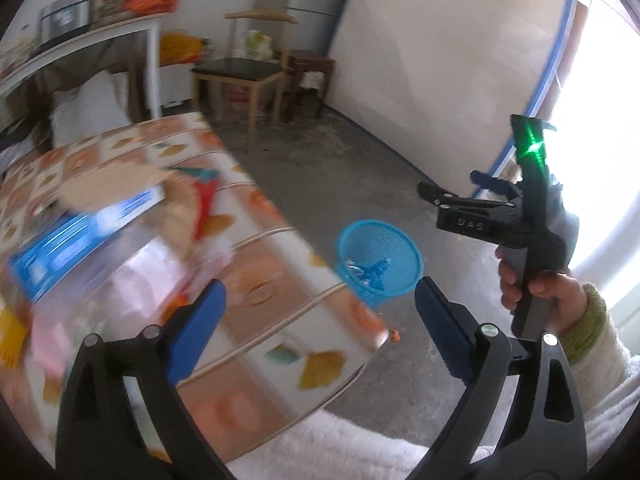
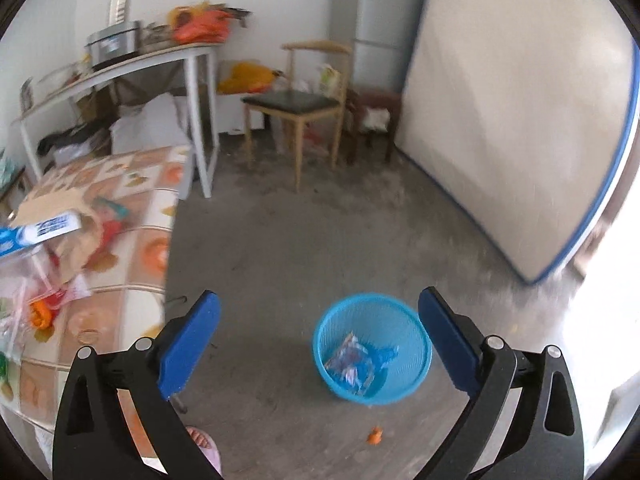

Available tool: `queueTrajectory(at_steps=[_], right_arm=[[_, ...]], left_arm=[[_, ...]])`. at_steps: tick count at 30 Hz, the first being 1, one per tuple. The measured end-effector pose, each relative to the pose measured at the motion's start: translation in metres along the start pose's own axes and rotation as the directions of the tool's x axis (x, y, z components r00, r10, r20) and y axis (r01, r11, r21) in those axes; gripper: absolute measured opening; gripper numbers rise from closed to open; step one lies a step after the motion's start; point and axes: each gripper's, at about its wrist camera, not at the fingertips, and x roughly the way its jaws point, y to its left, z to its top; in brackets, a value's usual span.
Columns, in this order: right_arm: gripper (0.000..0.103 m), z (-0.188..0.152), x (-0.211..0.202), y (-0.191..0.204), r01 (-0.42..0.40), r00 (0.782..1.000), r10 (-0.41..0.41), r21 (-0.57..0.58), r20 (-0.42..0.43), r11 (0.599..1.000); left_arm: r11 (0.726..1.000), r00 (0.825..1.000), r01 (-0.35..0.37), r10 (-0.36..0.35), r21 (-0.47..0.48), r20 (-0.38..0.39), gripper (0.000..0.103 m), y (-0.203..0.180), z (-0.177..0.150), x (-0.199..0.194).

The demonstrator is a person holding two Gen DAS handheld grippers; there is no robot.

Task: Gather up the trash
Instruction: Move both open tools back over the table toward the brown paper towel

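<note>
Wrappers [image 2: 354, 362] sit in the blue basket [image 2: 416, 376] on the floor off the tabletop's [image 1: 256, 292] corner, so your left gripper [image 1: 320, 328] and right gripper [image 2: 320, 344] gape empty, while litter waits along that tabletop's edge.

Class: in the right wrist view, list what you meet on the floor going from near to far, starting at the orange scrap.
Orange scrap → blue basket → wooden chair → grey fridge.

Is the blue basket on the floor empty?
No, the blue basket already holds a clear wrapper and a blue scrap.
</note>
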Motion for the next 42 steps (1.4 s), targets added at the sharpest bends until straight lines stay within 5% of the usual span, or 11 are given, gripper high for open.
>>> queueTrajectory(at_steps=[5, 11, 15, 18, 22, 23, 27, 33, 39, 42], right_arm=[[0.096, 0.011, -0.03, 0.033, -0.15, 0.985, 0.155, -0.076, 0.076, 0.986], [0.096, 0.019, -0.051, 0.064, -0.354, 0.929, 0.358, -0.06, 0.092, 0.933], [0.096, 0.028, -0.058, 0.088, -0.469, 0.88, 0.47, -0.029, 0.07, 0.883], [0.096, 0.038, -0.054, 0.109, -0.568, 0.823, 0.567, 0.017, 0.022, 0.823], [0.096, 0.06, -0.035, 0.142, -0.629, 0.773, 0.632, 0.064, -0.049, 0.775], [0.096, 0.069, -0.028, 0.152, -0.659, 0.746, 0.662, 0.072, -0.065, 0.749], [0.096, 0.1, 0.009, 0.202, -0.705, 0.693, 0.702, 0.053, -0.164, 0.707], [0.096, 0.12, 0.077, 0.268, -0.669, 0.707, 0.624, -0.031, -0.333, 0.743], [0.096, 0.109, 0.104, 0.297, -0.653, 0.716, 0.563, -0.112, -0.413, 0.749], [0.081, 0.106, 0.111, 0.3, -0.646, 0.721, 0.547, -0.127, -0.425, 0.753]], left_arm=[[0.993, 0.998, -0.058, 0.06, -0.106, 0.02, 0.094, 0.035, -0.026, -0.032], [0.96, 0.993, -0.066, 0.089, -0.271, 0.073, 0.094, 0.072, -0.061, -0.071], [0.948, 0.983, -0.108, 0.146, -0.299, 0.107, 0.094, 0.087, -0.075, -0.091], [0.942, 0.97, -0.135, 0.189, -0.308, 0.151, 0.094, 0.096, -0.084, -0.103], [0.931, 0.947, -0.214, 0.273, -0.296, 0.172, 0.094, 0.109, -0.087, -0.11], [0.929, 0.943, -0.224, 0.283, -0.295, 0.174, 0.094, 0.113, -0.086, -0.11], [0.923, 0.934, -0.232, 0.299, -0.308, 0.193, 0.094, 0.13, -0.081, -0.107], [0.921, 0.936, -0.227, 0.296, -0.317, 0.191, 0.094, 0.149, -0.073, -0.095], [0.92, 0.947, -0.206, 0.273, -0.332, 0.17, 0.094, 0.167, -0.077, -0.084], [0.919, 0.948, -0.207, 0.273, -0.336, 0.161, 0.094, 0.174, -0.08, -0.081]])
